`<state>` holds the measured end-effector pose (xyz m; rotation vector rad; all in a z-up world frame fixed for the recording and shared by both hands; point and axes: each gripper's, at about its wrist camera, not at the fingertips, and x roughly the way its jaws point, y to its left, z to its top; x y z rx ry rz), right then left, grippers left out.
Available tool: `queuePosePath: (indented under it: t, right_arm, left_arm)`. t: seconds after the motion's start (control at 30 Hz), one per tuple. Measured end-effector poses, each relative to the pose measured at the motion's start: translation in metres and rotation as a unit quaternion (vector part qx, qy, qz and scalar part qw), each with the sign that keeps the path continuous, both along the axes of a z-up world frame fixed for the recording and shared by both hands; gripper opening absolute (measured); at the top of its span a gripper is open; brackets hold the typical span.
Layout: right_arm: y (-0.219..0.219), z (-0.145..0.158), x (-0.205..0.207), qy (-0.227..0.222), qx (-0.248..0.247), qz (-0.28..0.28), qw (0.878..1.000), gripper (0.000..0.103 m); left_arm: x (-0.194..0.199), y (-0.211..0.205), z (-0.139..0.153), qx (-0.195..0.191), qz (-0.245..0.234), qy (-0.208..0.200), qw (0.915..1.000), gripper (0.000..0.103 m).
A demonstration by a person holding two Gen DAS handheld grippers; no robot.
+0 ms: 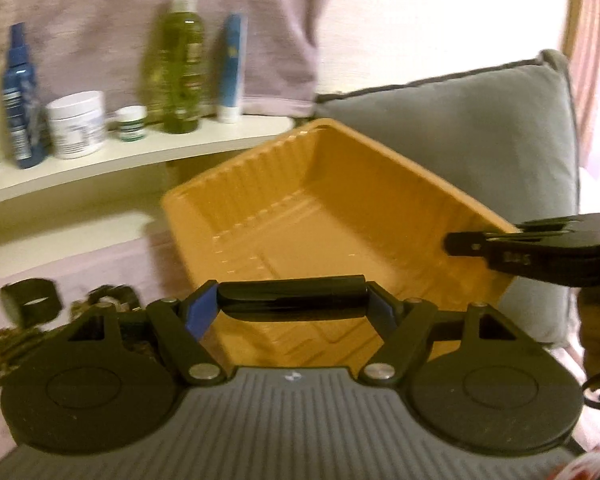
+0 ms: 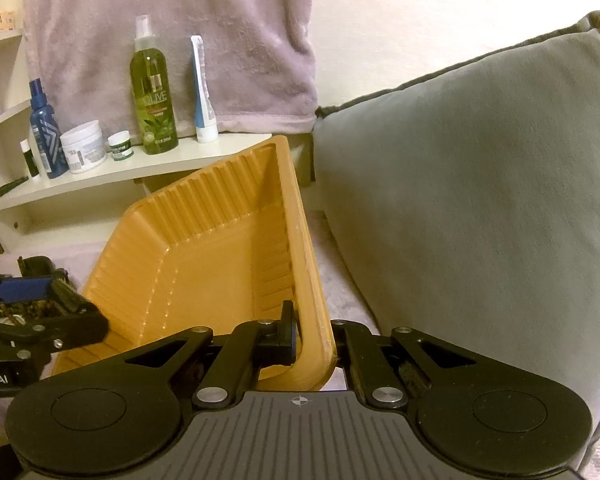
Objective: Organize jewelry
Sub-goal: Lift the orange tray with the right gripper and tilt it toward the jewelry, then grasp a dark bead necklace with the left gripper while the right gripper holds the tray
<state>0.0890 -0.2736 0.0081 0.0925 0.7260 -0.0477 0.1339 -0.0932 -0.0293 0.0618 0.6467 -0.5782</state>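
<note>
An orange plastic tray [image 1: 300, 208] [image 2: 204, 264] hangs tilted and empty above the pale pink cover. My right gripper [image 2: 314, 336] [image 1: 484, 244] is shut on the tray's near right rim, one finger inside the wall and one outside. My left gripper [image 1: 292, 304] [image 2: 40, 296] is at the tray's low front edge, shut on a wide black bangle [image 1: 292, 294] that spans the gap between its blue pads. A second black bangle [image 1: 30, 300] and a heap of brown beaded jewelry [image 1: 4, 348] [image 2: 20, 312] lie on the cover to the left.
A cream shelf [image 2: 100, 184] behind the tray carries a green spray bottle [image 2: 154, 96], a blue bottle [image 2: 44, 136], white jars [image 2: 84, 152] and a tube. A grey cushion [image 2: 480, 200] fills the right side. A pink towel [image 2: 180, 32] hangs on the wall.
</note>
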Motion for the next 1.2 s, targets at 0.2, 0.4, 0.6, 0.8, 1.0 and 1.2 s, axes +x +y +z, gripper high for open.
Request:
queuePosePath:
  t: [0.2,0.4,0.6,0.8,1.0,1.2]
  right_arm:
    - [0.003,0.003,0.003,-0.004,-0.013,0.010,1.000,0.005]
    - [0.007,0.008,0.003,-0.007,-0.021,0.011,1.000,0.005]
    - [0.016,0.014,-0.001,-0.021,-0.049,0.014,0.999,0.005]
    - [0.021,0.015,-0.001,-0.025,-0.065,0.019,0.997,0.006]
    - [0.027,0.018,-0.003,-0.029,-0.081,0.020,0.996,0.006]
    - [0.032,0.017,-0.003,-0.030,-0.091,0.024,0.995,0.006]
  left_arm:
    - [0.003,-0.006,-0.003,-0.008,-0.025,0.015,0.9995,0.082]
    - [-0.004,0.006,0.003,0.006,0.008,0.003,0.9999,0.084]
    - [-0.016,0.047,0.004,0.036,0.083,-0.012,0.9958,0.084]
    - [-0.025,0.093,-0.009,0.092,0.168,-0.026,0.9811,0.084]
    - [-0.026,0.127,-0.029,0.111,0.223,-0.014,0.9683,0.083]
    - [-0.011,0.151,-0.038,0.079,0.276,0.016,0.9579,0.069]
